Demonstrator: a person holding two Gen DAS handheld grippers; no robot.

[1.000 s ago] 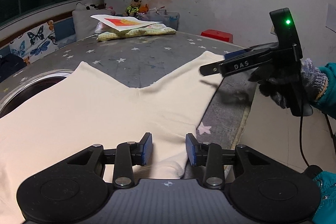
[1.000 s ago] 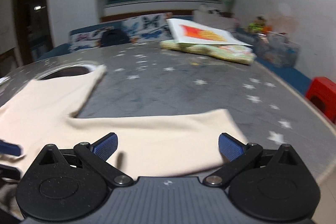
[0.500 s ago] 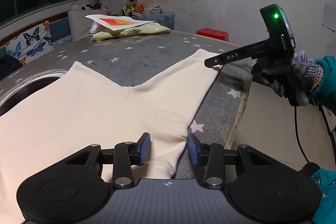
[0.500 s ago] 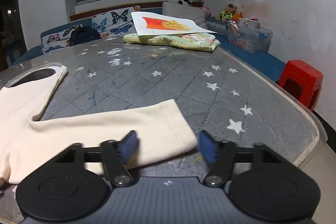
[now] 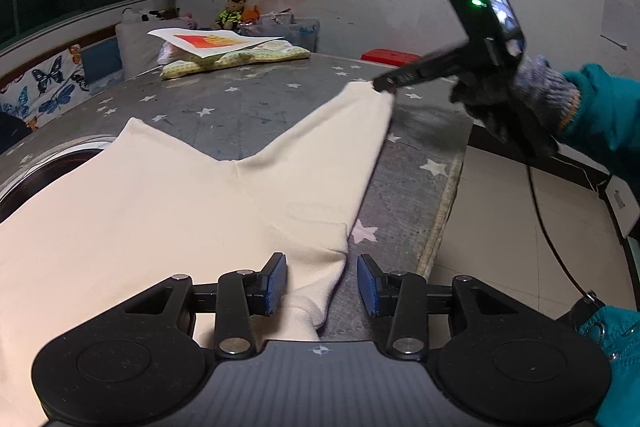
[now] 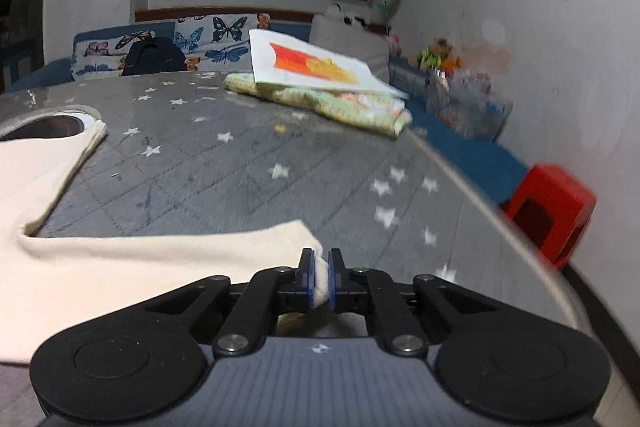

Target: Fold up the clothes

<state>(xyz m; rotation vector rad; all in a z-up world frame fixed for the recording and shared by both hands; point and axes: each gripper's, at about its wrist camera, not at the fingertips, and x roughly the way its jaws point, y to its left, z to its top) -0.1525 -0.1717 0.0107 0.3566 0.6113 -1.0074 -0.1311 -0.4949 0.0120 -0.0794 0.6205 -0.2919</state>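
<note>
A cream long-sleeved top [image 5: 168,211] lies spread on the grey star-printed tabletop [image 5: 256,107], one sleeve reaching toward the table's far right edge; the right gripper [image 6: 320,277] has its blue pads [image 6: 307,279] pressed together on the cuff of that sleeve [image 6: 168,259], a fold of cream cloth squeezed between them, and from the left wrist view the cuff is lifted off the surface at the gripper's tip; the gloved right hand [image 5: 516,99] holds that tool by its handle; the left gripper [image 5: 322,285] stands with its fingers apart, straddling the nearer cuff [image 5: 308,311] without pinching it; farther back on the table a floral folded cloth [image 6: 328,101] carries a sheet of paper with a red-orange drawing [image 6: 316,65]; a red stool [image 6: 548,211] stands on the floor beside the table's right edge.
</note>
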